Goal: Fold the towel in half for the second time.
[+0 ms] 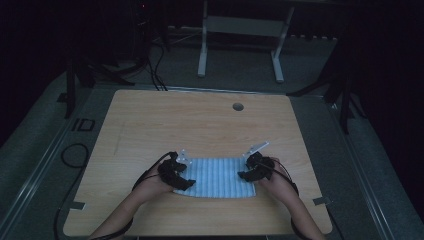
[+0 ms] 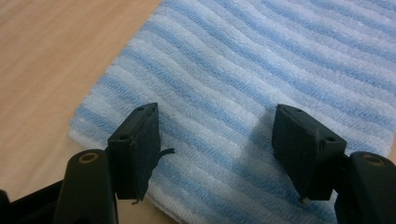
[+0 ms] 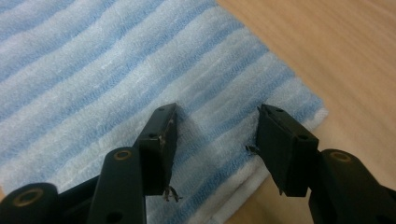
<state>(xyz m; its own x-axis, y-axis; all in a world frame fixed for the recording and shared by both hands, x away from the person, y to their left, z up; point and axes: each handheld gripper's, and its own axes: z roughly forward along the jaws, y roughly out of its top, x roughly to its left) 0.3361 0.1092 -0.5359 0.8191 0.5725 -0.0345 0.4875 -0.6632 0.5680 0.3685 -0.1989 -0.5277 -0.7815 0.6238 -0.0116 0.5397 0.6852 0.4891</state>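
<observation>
Blue-and-white striped towel lies flat on the wooden desk, near the front edge, between the 2 hands. In both gripper views its edge looks doubled, so I'd judge it already folded at least once, with layers stacked at the near corners.

Left hand-held gripper: released, jaws spread wide, hovering just over the towel's left end close to a corner. Nothing between the pads. Can't tell if the tips touch the cloth or sit just above it.

Right hand-held gripper: also released, jaws apart, over the towel's right end by its corner. 1 jaw sits above the cloth and the other close to the edge where the desk starts. No grasp here either.

High view confirms the layout: left hand-held gripper at the towel's left side, right hand-held gripper at its right side, roughly symmetric.

Progress, my read: towel is laid out square and partly folded; the next grab has not been made. Left to do: close both sets of jaws on the near corners, lift, carry over for another fold, flatten.

Risk: pinching only the top layer at the doubled edge, which would peel the fold open.
</observation>
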